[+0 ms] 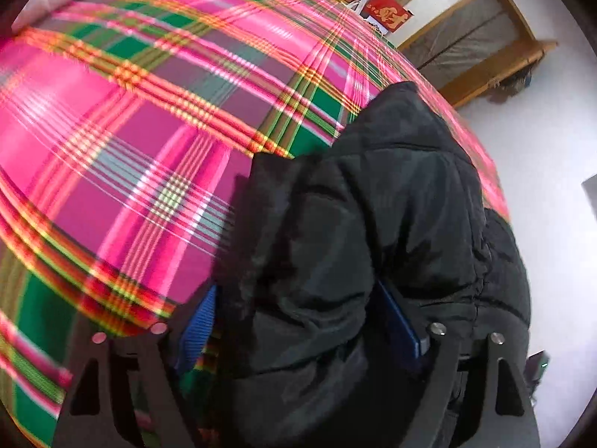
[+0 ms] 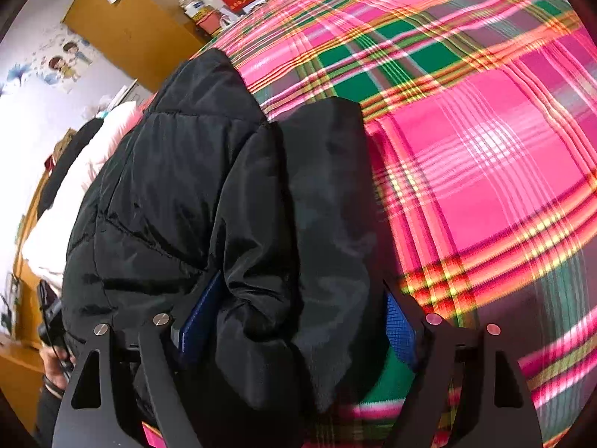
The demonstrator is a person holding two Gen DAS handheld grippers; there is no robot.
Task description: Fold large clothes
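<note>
1. Where our left gripper [image 1: 298,328] reaches forward, its jaws stand fairly wide with a thick fold of the black puffer jacket [image 1: 358,231] bunched between the blue pads [image 1: 397,323]; the right pad presses into the fabric, while the left one seems to sit just clear of it, though blur makes that hard to judge.
2. Our right gripper [image 2: 298,321] likewise stands wide around a bundled sleeve or edge of the same jacket [image 2: 209,194], the left pad against the cloth; we cannot tell whether either tool truly pinches the garment.
3. We see the jacket lying on the pink, green and orange plaid bedspread [image 1: 123,119], near us, at the right side in the left wrist view and at the left side in the right wrist view.
4. Far off in the left wrist view, a red box [image 1: 388,11] stands by a wooden frame [image 1: 481,37].
5. At the left of the right wrist view, a pale pink garment [image 2: 74,201] lies beside the jacket, with a wooden door [image 2: 127,30] beyond.
</note>
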